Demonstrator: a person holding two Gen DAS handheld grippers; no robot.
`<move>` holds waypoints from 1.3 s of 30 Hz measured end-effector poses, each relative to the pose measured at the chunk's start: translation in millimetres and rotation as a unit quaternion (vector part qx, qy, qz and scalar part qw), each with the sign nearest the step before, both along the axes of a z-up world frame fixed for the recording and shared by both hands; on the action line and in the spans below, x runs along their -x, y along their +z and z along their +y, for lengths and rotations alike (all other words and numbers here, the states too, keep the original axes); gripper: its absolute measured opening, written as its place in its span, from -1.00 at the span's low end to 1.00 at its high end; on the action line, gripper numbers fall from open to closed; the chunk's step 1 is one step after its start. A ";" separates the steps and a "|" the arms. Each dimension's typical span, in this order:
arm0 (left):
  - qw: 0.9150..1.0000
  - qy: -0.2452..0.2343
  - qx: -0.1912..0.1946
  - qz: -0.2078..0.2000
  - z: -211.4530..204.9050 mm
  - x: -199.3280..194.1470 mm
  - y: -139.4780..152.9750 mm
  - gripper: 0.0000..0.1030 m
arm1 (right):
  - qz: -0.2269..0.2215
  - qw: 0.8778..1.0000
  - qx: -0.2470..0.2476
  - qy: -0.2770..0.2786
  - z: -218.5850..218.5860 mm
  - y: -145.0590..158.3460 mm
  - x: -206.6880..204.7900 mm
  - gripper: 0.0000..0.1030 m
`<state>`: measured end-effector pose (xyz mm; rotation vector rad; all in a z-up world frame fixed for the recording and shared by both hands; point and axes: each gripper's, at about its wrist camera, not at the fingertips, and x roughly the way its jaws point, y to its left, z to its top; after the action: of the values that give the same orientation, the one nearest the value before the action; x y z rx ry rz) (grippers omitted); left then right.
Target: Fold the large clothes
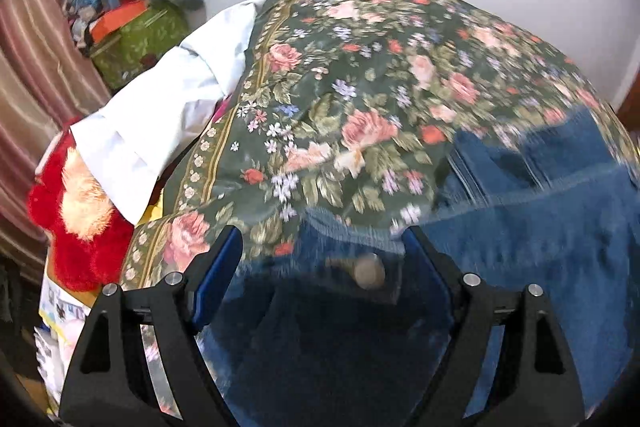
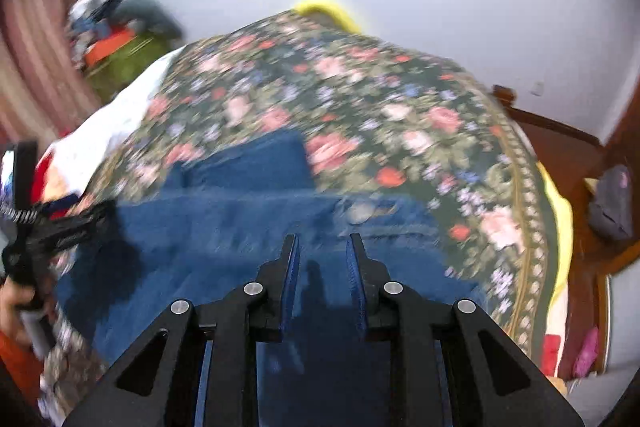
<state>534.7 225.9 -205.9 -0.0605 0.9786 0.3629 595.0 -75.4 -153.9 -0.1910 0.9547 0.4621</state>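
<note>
Blue jeans (image 1: 540,227) lie spread on the floral bedcover (image 1: 360,67), and their metal waist button (image 1: 370,271) shows between my left fingers. My left gripper (image 1: 322,239) hovers just above the waistband, open wide, its pads clear of the cloth. In the right wrist view the jeans (image 2: 240,227) fill the near part of the bedcover (image 2: 360,87), with the button (image 2: 362,213) just ahead of my right gripper (image 2: 323,243). Its fingers stand shut to a narrow gap with nothing seen between them. The left gripper (image 2: 60,227) appears at the left edge, held by a hand (image 2: 16,299).
A white garment (image 1: 160,115) and a red plush toy (image 1: 80,227) lie at the bed's left side. A heap of things (image 1: 132,27) stands by the striped curtain (image 1: 32,47). The wooden bed frame (image 2: 560,139) and a purple bag (image 2: 612,203) are on the right.
</note>
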 end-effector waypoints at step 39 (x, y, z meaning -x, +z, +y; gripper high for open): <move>0.964 0.064 0.259 -0.017 -2.6 190.2 -36.7 0.66 | -0.059 0.990 0.111 0.070 17.6 -8.0 153.4 1.00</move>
<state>344.5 223.3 -242.6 -0.6059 1.0177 0.2139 441.6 -57.8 -161.8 -0.4838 0.8795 0.4687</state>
